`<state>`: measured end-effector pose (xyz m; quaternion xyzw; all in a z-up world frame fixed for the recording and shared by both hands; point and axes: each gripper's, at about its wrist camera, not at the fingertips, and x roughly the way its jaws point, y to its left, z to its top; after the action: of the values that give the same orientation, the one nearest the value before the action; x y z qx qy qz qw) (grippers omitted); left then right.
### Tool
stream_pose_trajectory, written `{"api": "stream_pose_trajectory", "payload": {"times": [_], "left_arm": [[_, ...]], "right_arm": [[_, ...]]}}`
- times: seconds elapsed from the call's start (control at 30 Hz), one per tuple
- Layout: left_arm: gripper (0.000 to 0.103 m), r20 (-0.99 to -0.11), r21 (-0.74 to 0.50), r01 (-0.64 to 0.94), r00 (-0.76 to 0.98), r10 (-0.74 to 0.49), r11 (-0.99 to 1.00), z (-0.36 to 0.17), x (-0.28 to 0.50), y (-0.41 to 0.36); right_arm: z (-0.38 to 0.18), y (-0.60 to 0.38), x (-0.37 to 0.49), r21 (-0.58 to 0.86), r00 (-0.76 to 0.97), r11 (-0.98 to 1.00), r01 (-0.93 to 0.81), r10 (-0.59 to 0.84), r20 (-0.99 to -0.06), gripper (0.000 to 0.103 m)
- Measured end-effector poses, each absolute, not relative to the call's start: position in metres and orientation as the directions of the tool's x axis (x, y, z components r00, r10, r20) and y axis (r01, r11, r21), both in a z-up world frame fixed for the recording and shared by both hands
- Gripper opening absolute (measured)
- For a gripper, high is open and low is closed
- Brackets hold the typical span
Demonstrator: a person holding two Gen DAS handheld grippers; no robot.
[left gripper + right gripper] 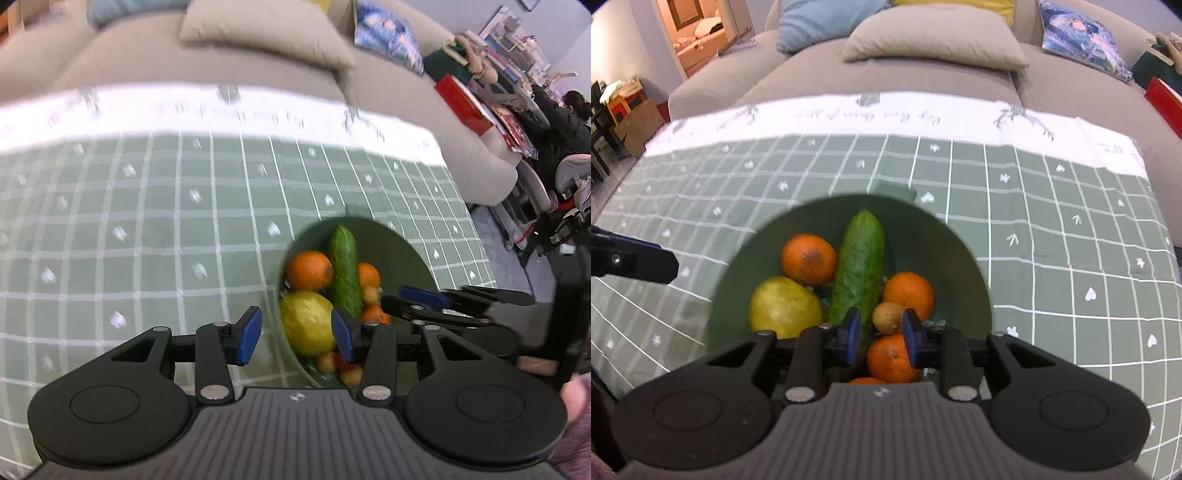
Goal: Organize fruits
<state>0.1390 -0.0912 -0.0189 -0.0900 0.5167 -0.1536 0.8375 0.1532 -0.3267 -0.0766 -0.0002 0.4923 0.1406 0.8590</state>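
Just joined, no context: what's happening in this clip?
A person holds two handheld grippers over a green bowl of produce on a checked tablecloth. The bowl holds a cucumber, oranges, a yellow-green fruit and small brown fruits. The right gripper hangs open above the bowl; the left gripper is open at its rim. Nothing is gripped.

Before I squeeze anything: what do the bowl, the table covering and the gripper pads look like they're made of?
Bowl: smooth matte green, even colour, likely plastic or glazed ceramic; can't tell which.
Table covering: soft woven-looking cloth, green with printed white grid, faint creases.
Pads: blue, matte, probably rubbery, on black hard-plastic fingers.
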Motion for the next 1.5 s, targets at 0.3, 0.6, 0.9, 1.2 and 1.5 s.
{"api": "stream_pose_trajectory", "payload": {"times": [0.3,0.6,0.9,1.2,1.5], "left_arm": [[0.066,-0.719,-0.033,0.162,0.682,-0.136,0.986,0.033,0.091,-0.060],[0.086,-0.615,0.141,0.119,0.788,-0.007,0.983,0.037,0.031,-0.045],[0.086,-0.653,0.103,0.060,0.757,0.022,0.993,0.017,0.004,-0.027],[0.086,-0.705,0.092,0.014,0.707,0.055,0.996,-0.007,-0.016,-0.016],[0.086,-0.747,0.120,0.026,0.661,0.073,0.992,-0.026,-0.023,-0.018]], "right_arm": [[0.010,-0.302,0.119,0.154,0.583,0.966,-0.209,0.250,-0.773,0.058],[0.033,-0.251,0.046,0.067,0.663,0.971,-0.230,0.206,-0.720,0.072],[0.008,-0.222,0.002,0.053,0.639,0.978,-0.202,0.173,-0.749,0.075],[0.004,-0.204,-0.014,0.025,0.656,0.975,-0.221,0.168,-0.736,0.083],[-0.015,-0.195,-0.013,0.006,0.612,0.973,-0.233,0.151,-0.776,0.084]]}}
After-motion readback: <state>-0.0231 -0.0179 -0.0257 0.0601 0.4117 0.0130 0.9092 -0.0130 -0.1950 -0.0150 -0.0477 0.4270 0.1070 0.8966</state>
